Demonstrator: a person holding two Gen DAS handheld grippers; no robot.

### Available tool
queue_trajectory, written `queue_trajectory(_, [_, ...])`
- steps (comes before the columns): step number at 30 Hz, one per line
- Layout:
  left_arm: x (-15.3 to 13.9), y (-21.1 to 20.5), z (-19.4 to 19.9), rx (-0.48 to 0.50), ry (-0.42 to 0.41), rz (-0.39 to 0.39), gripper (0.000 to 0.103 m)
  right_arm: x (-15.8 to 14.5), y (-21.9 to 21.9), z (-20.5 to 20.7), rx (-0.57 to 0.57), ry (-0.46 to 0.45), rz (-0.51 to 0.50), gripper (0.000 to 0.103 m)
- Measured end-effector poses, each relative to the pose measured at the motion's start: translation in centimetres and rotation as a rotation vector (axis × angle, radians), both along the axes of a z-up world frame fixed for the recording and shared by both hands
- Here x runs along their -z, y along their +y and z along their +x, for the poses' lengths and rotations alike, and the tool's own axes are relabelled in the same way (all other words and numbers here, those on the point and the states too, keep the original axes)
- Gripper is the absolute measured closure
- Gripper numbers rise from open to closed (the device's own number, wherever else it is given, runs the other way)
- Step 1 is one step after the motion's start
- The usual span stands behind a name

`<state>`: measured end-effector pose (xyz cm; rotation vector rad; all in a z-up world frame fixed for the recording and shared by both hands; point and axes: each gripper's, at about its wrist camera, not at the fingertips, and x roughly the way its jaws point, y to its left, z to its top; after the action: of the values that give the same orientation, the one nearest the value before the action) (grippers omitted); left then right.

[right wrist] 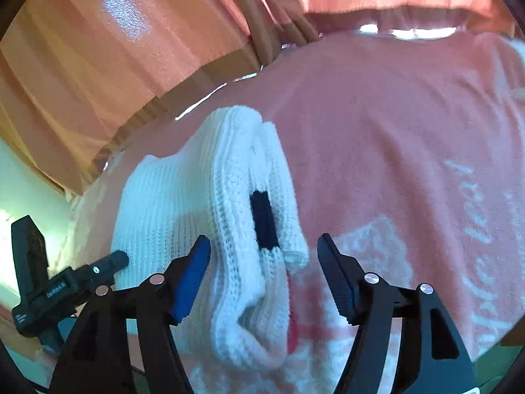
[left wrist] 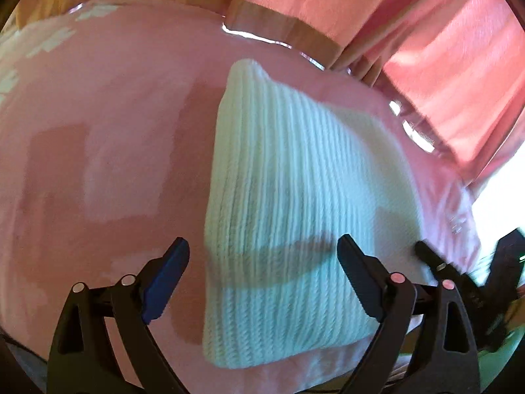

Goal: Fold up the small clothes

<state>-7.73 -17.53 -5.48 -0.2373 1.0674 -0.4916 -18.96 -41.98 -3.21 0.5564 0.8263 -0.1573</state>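
Note:
A white ribbed knit garment (left wrist: 295,197) lies folded on a pink cloth-covered surface (left wrist: 115,147). My left gripper (left wrist: 262,256) is open, with the garment's near left part between its fingers. In the right wrist view the same garment (right wrist: 183,203) shows its folded edge with a dark navy patch (right wrist: 264,220). My right gripper (right wrist: 262,256) is open, its jaws on either side of that folded edge. The right gripper also shows at the right edge of the left wrist view (left wrist: 459,272), and the left gripper shows at the left of the right wrist view (right wrist: 65,282).
Pink curtains (left wrist: 443,65) with a tan band hang behind the surface. The pink cloth (right wrist: 410,131) carries white printed marks at the right. A bright window area lies at the far right of the left wrist view (left wrist: 505,197).

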Motion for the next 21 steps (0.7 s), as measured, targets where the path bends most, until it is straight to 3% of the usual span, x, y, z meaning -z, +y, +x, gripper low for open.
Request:
queue_trajectory(2, [0.6, 0.2, 1.0, 0.004, 0.032, -0.050, 0.011, 1.2, -0.4, 1.1, -0.017, 0.033, 0.052, 0.035])
queue_trajectory(6, [3.0, -0.4, 2.7, 0.017, 0.116, -0.067, 0.010, 2.9, -0.5, 2.2, -0.025, 0.082, 0.156, 0.028])
queue_trajectory(8, [3.3, -0.7, 2.8, 0.026, 0.101, -0.081, 0.007, 3.5, -0.5, 2.7, -0.029, 0.093, 0.197, 0.024])
queue_trajectory(12, [3.5, -2.2, 2.7, 0.074, 0.095, -0.074, 0.008, 3.4, 0.1, 3.0, -0.044, 0.086, 0.166, 0.020])
queue_trajectory(14, [3.3, -3.0, 2.6, 0.098, 0.085, -0.051, 0.017, 3.3, 0.4, 3.3, -0.043, 0.078, 0.151, 0.046])
queue_trajectory(16, [2.7, -3.4, 2.6, 0.121, 0.064, -0.039, 0.037, 3.1, 0.0, 3.0, -0.035, 0.049, 0.193, 0.057])
queue_trajectory(19, [0.8, -3.5, 2.1, 0.181, 0.009, -0.032, 0.059, 1.6, 0.9, 2.6, -0.024, 0.027, 0.115, 0.063])
queue_trajectory(21, [-0.7, -3.5, 1.6, 0.230, -0.024, -0.028, 0.062, -0.1, 2.0, 1.8, -0.016, -0.012, 0.052, 0.064])
